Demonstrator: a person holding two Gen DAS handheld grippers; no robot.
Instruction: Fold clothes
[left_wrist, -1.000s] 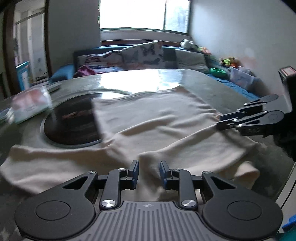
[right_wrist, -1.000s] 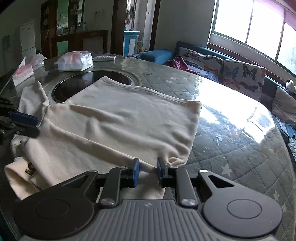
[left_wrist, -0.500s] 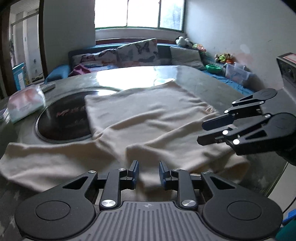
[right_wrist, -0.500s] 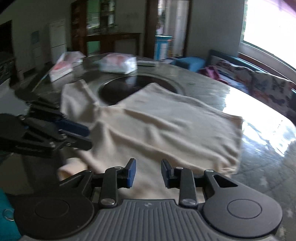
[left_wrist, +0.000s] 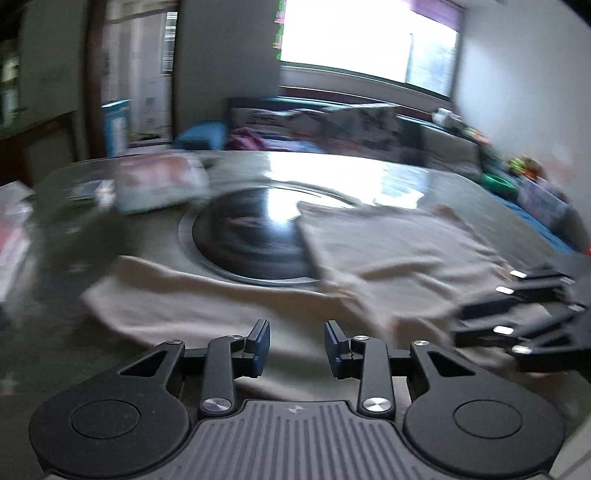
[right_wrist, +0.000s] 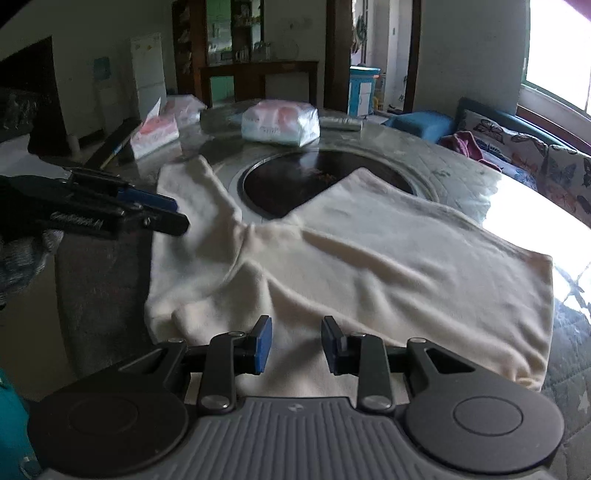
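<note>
A cream garment (right_wrist: 369, 258) lies spread and partly folded over itself on the round table, one sleeve reaching toward the far left. In the blurred left wrist view the same garment (left_wrist: 388, 251) covers the near table. My left gripper (left_wrist: 297, 341) hovers over its near edge, jaws opening, with no cloth pinched between the pads. My right gripper (right_wrist: 296, 341) stands open above the near hem, cloth below it but not gripped. Each gripper shows in the other's view: the right gripper (left_wrist: 517, 317) at the right edge, the left gripper (right_wrist: 147, 210) at the left.
The table's dark glass centre (right_wrist: 321, 181) is partly covered by the garment. Tissue packs (right_wrist: 280, 122) (right_wrist: 155, 131) and a remote (right_wrist: 340, 123) sit at the far side. A sofa with cushions (right_wrist: 535, 147) runs under the window. The table's edge is close on the near side.
Both grippers have let go of the garment's edge and their jaws stand wider. The left view has swung left and blurred; the right gripper has shifted left along the hem.
</note>
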